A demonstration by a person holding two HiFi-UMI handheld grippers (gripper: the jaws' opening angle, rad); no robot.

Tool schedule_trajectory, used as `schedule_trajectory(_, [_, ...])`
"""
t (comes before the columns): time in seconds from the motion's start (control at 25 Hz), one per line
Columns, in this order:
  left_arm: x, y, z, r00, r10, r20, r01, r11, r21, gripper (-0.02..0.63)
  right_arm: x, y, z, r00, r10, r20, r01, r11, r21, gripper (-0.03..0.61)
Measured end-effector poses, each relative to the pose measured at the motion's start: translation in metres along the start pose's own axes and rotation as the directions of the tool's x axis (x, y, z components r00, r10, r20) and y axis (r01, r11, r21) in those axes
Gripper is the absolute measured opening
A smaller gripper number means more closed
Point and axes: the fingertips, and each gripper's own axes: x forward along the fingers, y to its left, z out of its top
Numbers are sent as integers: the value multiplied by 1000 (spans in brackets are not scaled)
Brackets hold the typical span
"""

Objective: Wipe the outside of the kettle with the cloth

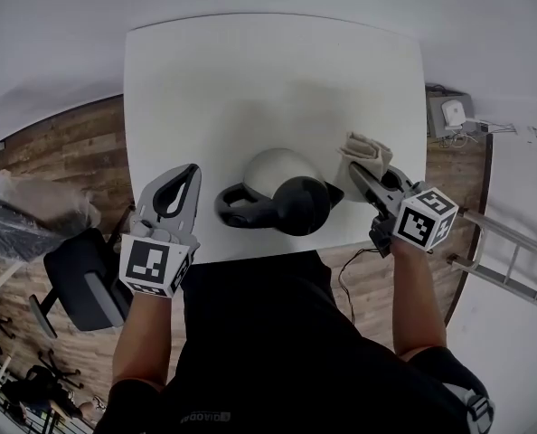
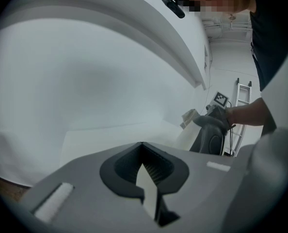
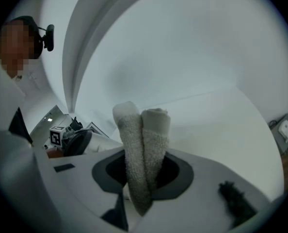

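Observation:
The kettle [image 1: 270,168] has a pale rounded body and a black lid and handle [image 1: 250,209]. It stands near the front edge of the white table [image 1: 250,70]. My right gripper [image 1: 356,170] is just right of the kettle and is shut on a folded beige cloth [image 1: 364,146]. In the right gripper view the cloth [image 3: 143,135] sticks up between the jaws as two rolled folds. My left gripper [image 1: 189,172] hovers left of the kettle's handle, apart from it, with its jaws closed on nothing. The left gripper view shows the kettle [image 2: 209,136] at right.
The table's front edge runs just under both grippers. A black office chair [image 1: 80,283] stands on the wooden floor at the left. A metal ladder [image 1: 508,251] lies at the right, and a grey box with a white plug [image 1: 449,114] sits past the table's right edge.

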Motion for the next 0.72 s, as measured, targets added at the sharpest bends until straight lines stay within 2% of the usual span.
schedule_trajectory(0.16, [-2,-7,4,999,-32,19,32,999,8,6,-20,25,25,1000,20,-4,-21,992,-123,98])
schedule_trajectory(0.28, [-5,-11,5,999,-44,12,44,999,-13,6,-27,47,40,998,45,-45,-55,968,-246,98])
schedule_trajectory(0.4, [-7,-11,6,999,-38,29,38,999,-20,6,-26,66,48,993,51,-107,-88,921,-378,98])
schedule_trajectory(0.52, [-11,-15,1,999,-34,9,35,998,-51,6,-21,77,48,984,29,-178,-113,867,-485,98])
schedule_trajectory(0.72, [-17,-10,-5,1000,-11,21,12,999,-44,6,-4,88,45,961,11,-277,-174,800,-574,98])
